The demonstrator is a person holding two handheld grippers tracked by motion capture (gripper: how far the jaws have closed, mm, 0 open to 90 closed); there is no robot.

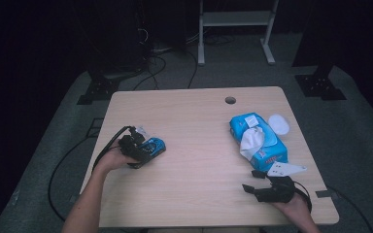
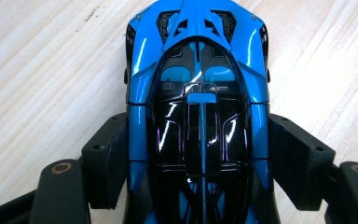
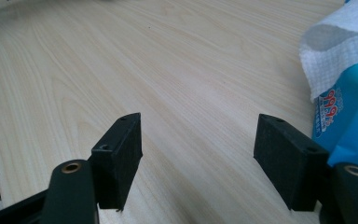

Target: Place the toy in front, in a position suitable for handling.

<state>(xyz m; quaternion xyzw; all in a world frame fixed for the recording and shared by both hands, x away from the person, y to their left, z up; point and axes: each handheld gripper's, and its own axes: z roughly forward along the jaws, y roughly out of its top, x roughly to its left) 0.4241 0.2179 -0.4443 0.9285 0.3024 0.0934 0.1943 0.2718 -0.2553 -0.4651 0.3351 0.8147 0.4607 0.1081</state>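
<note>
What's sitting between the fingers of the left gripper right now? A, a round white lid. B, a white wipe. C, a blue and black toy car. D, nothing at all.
C: in the left gripper view the glossy blue and black toy car lies between the left gripper's two black fingers, whose pads sit against its sides, on the pale wooden table.

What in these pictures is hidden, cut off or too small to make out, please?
- Toy car: its rear is cut off by the bottom edge of the left gripper view; its wheels are hidden under the body.
- Wipes pack: cut off by the right edge of the right gripper view; its print is too small in the high view.
</note>
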